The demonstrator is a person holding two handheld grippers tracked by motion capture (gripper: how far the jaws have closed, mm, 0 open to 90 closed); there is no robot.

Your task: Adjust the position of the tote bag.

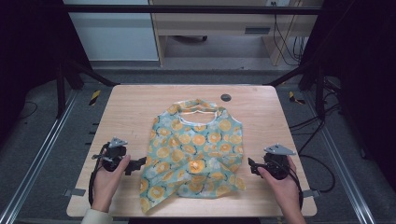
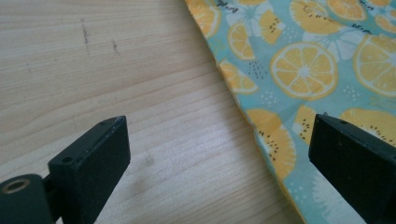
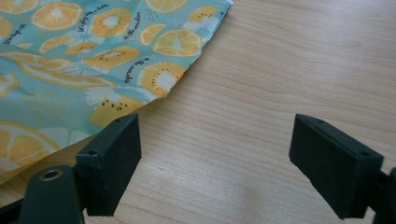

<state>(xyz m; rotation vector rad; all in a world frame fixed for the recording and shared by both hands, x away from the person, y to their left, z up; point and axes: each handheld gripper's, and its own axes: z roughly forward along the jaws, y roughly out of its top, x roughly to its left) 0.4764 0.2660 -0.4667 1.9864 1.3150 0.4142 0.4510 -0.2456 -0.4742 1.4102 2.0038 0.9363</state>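
Black blocky left tool (image 2: 217,154) beside rumpled fruit-print cloth bag (image 1: 196,149).

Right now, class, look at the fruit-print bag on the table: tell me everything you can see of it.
The bag is thin, soft cloth, teal with orange citrus slices and kiwi-like slices, plus small printed lettering. It lies flat but rumpled near the middle of the wooden table, its handles and white-edged opening at the far end, the near corners creased and partly folded. The left gripper and right gripper flank it, jaws open, gripping nothing.
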